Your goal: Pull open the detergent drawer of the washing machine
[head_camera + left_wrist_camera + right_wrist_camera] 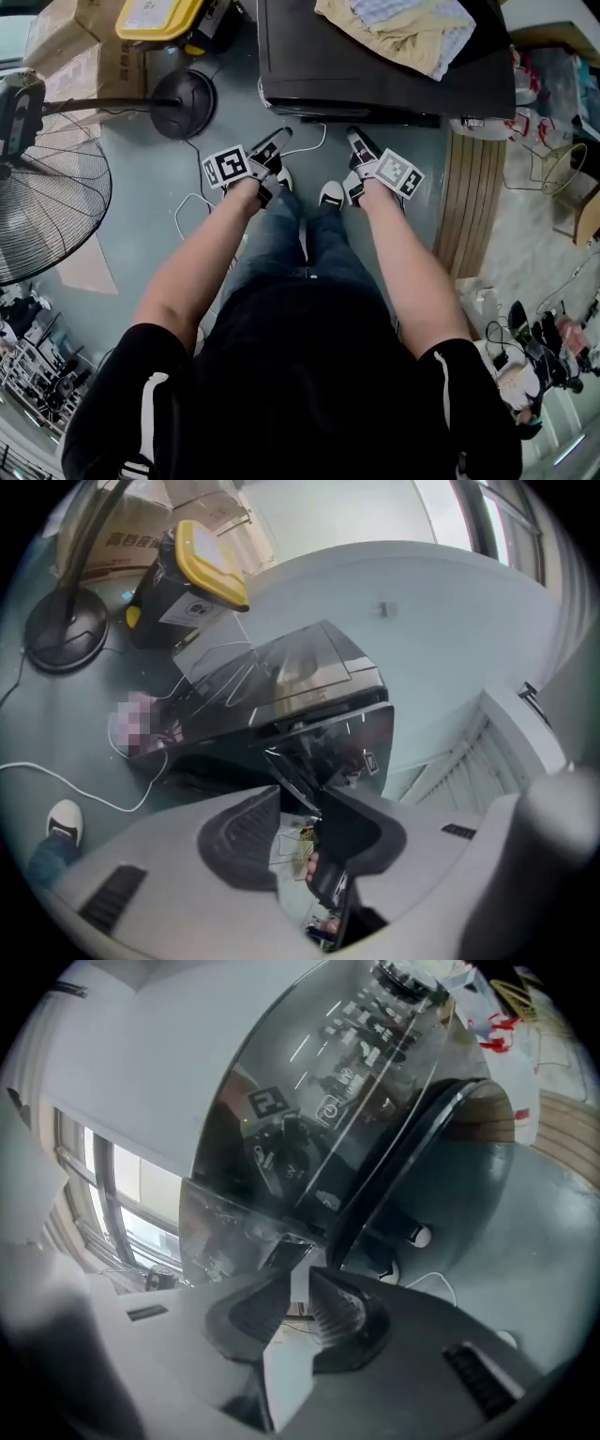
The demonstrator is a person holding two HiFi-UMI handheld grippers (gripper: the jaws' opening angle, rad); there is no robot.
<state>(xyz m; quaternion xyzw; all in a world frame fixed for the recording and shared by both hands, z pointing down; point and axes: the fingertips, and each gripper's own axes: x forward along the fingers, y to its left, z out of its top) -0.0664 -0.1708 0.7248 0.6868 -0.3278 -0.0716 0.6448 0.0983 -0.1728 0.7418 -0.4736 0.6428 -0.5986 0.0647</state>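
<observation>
The washing machine [375, 70] stood at 12 o'clock from the person, a single dark box with one heap of pale laundry [403, 28] on its lid. Its front edge ran from 9 to 3 o'clock in the head view, so I judged that a drawer in that front would have to come out toward 6 o'clock, straight at the person. The detergent drawer itself could not be singled out in any view. It presumably sat somewhere in the glossy dark front, where the right gripper view showed a strip of printed icons [375, 1016].

There were two claws, both held low beside the person's two shoes. The left claw [279, 142] pointed toward 1 o'clock and the right claw [358, 141] toward 11 o'clock, each just short of the machine's base. Neither looked clearly nearer to it (the gap seemed about even). In both gripper views the machine loomed above the jaws, so the reach would have to go up as well as forward.

In its own view the left claw stood wide, its pads well apart with nothing between them. The right claw stood at a narrower gap, also empty.

Elsewhere there was one standing fan [47, 202] at 9 o'clock, one yellow-lidded container [159, 17] at 11 o'clock, and one white cable [192, 202] on the floor.
</observation>
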